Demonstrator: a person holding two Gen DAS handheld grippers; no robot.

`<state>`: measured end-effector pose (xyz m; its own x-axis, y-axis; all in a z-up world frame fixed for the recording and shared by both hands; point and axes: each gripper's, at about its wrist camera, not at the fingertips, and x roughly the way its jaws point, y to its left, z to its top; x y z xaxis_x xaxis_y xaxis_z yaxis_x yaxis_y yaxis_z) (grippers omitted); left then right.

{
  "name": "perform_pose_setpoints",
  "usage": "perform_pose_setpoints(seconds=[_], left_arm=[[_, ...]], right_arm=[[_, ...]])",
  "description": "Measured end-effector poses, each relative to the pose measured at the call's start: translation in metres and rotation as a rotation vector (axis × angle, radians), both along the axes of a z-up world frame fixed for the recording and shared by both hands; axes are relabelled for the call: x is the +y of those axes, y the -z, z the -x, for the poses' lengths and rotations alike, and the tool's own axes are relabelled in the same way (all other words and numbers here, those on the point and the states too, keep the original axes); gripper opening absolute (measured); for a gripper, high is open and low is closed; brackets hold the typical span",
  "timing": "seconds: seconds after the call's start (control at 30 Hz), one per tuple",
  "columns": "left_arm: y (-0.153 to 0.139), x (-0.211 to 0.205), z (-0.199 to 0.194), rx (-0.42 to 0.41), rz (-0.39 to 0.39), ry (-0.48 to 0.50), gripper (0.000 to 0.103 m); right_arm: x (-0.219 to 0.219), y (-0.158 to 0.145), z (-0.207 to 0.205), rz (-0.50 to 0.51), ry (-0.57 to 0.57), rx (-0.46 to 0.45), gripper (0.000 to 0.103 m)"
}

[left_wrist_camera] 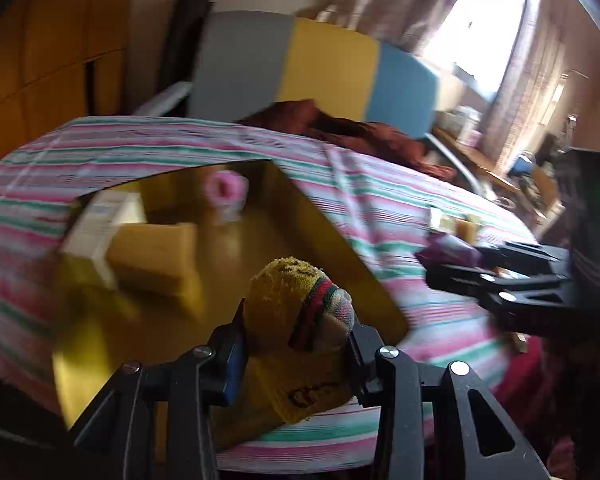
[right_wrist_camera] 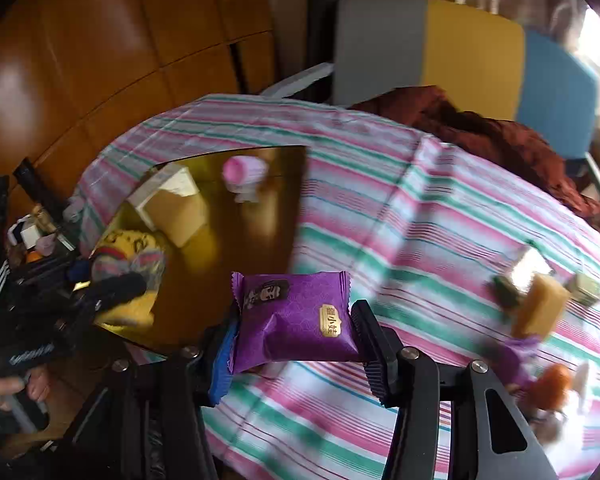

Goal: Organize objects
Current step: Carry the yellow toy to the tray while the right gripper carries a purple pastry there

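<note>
Item one: your left gripper [left_wrist_camera: 296,344], jaws closed on the yellow knitted sock [left_wrist_camera: 296,308], its long axis running from 6 to 12 o'clock. Gold tray [left_wrist_camera: 284,216] lies directly at 12, so this hand is nearer.
Item two: your right gripper [right_wrist_camera: 294,334], jaws clamped on the purple snack packet [right_wrist_camera: 296,316], tray at 10 o'clock.

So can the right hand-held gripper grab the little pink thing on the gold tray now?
Probably not yet. The right hand-held gripper is already shut on the purple packet, so its jaws are full. The pink thing sits uncovered at the far end of the gold tray.
</note>
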<state>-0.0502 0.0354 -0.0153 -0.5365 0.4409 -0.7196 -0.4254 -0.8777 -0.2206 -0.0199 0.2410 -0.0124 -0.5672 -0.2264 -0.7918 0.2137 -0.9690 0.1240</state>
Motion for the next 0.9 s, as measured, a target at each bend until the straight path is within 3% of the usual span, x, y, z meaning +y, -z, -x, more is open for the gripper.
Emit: perform_pose_setpoints(seconds=[0.23, 0.3, 0.37, 0.43, 0.5, 0.63, 0.77, 0.9], left_arm=[[0.008, -0.067, 0.019, 0.002, 0.099, -0.235, 0.051], [0.009, -0.079, 0.019, 0.004, 0.109, -0.29, 0.052], [0.01, -0.087, 0.019, -0.002, 0.108, -0.313, 0.056], [0.012, -0.092, 0.018, -0.006, 0.104, -0.327, 0.064], [0.016, -0.091, 0.017, -0.014, 0.108, -0.318, 0.066], [0.018, -0.087, 0.016, -0.013, 0.125, -0.324, 0.067], [0.009, -0.085, 0.01, 0.036, 0.14, -0.342, 0.068], [0.0, -0.081, 0.004, 0.074, 0.141, -0.354, 0.068]], right_arm=[[-0.071, 0.015, 0.021, 0.137, -0.146, -0.057, 0.063], [-0.088, 0.021, 0.022, 0.133, -0.172, -0.068, 0.063], [-0.101, 0.026, 0.019, 0.108, -0.189, -0.07, 0.066], [-0.109, 0.027, 0.014, 0.062, -0.186, -0.046, 0.086], [-0.11, 0.026, 0.008, 0.037, -0.173, -0.017, 0.093], [-0.107, 0.023, 0.006, 0.017, -0.138, 0.012, 0.094], [-0.107, 0.017, 0.001, -0.059, -0.087, 0.063, 0.102], [-0.108, 0.012, -0.004, -0.13, -0.045, 0.118, 0.103]])
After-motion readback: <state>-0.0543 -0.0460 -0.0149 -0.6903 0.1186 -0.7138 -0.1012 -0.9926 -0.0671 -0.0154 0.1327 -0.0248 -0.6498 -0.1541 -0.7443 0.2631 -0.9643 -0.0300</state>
